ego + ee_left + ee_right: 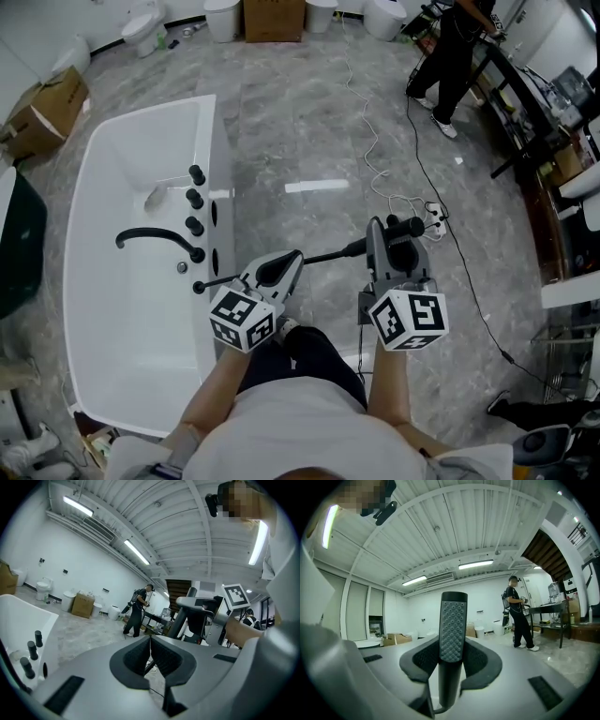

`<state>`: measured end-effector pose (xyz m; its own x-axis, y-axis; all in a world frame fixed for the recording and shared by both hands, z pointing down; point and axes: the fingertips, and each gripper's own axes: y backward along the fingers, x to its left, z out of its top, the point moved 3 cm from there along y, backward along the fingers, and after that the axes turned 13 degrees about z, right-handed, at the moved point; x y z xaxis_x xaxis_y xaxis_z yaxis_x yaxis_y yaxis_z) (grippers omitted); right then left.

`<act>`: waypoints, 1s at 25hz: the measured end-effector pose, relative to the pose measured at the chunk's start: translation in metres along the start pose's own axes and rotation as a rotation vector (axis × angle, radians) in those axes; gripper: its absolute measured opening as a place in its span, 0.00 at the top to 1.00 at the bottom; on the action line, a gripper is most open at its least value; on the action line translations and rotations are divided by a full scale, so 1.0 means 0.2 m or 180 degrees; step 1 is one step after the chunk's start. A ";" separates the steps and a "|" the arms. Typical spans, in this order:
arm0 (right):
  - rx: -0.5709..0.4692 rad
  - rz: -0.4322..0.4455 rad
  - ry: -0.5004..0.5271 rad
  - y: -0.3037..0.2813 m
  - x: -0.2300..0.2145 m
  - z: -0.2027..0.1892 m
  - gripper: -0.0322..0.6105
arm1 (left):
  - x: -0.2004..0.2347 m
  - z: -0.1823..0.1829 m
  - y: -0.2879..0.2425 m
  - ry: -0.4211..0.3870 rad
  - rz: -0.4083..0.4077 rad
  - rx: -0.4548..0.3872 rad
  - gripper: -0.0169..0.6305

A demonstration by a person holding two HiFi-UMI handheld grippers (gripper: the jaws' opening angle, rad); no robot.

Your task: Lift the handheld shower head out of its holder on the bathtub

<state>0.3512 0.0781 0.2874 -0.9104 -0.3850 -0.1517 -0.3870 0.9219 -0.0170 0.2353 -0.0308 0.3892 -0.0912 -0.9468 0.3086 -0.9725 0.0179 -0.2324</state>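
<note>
Beside the tub (112, 319), right tongs (452, 658) are pinching the shower head (453, 620), which is pointing away from it with nozzles facing their camera, and left tongs (150, 644) are pressing together.

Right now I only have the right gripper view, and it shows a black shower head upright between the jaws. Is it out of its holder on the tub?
Observer: Yes. In the head view the right gripper holds the shower head over the floor, clear of the bathtub.
Operator: Is anything attached to it?
Observer: A black hose runs from its handle across to the tub's deck.
Operator: And the other gripper?
Observer: The left gripper is beside the tub's edge, close to that hose. Its own view shows its jaws together.
</note>
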 end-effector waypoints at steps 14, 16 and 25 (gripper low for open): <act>0.0149 0.0103 0.0041 -0.10 0.02 -0.05 0.75 | 0.09 0.00 0.01 0.0044 0.0129 0.0027 0.95; 0.0143 0.0142 0.0070 -0.11 0.02 -0.05 0.75 | 0.08 -0.01 0.00 0.0052 0.0142 0.0041 0.95; 0.0195 0.0197 0.0091 -0.17 0.04 -0.07 0.75 | 0.11 -0.01 0.01 0.0072 0.0206 0.0056 0.95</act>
<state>0.3552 0.0434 0.3014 -0.9364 -0.3274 -0.1260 -0.3210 0.9446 -0.0690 0.2298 -0.0517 0.3979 -0.1586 -0.9363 0.3132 -0.9605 0.0729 -0.2687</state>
